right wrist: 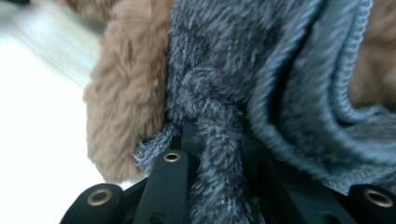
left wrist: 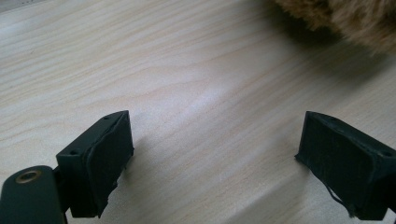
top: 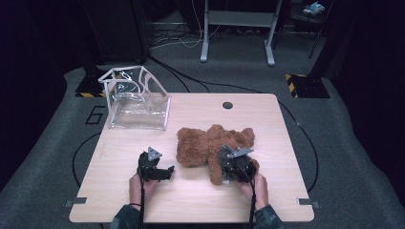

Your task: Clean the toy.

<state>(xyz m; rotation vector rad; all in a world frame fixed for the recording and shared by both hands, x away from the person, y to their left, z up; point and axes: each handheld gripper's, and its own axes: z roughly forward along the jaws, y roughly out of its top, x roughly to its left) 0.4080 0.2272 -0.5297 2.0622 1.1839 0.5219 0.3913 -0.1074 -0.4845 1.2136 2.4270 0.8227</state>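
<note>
Tongs at the brown teddy bear (top: 210, 145)

The right tongs (right wrist: 205, 140) pinch the bear's grey scarf (right wrist: 280, 84). The left tongs (left wrist: 215, 154) gape wide just beside the bear, holding nothing.

A lab or recording room: grey carpet (top: 248, 71), cables (top: 191, 86) trailing across it, hazard-striped stand feet (top: 305, 86), dark walls around one wooden counter (top: 200, 200).

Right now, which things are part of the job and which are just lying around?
Part of the job:
- brown teddy bear
- its grey scarf, pinched in the right gripper

Just lying about:
- clear bag
- left gripper, jaws open over bare table
</note>
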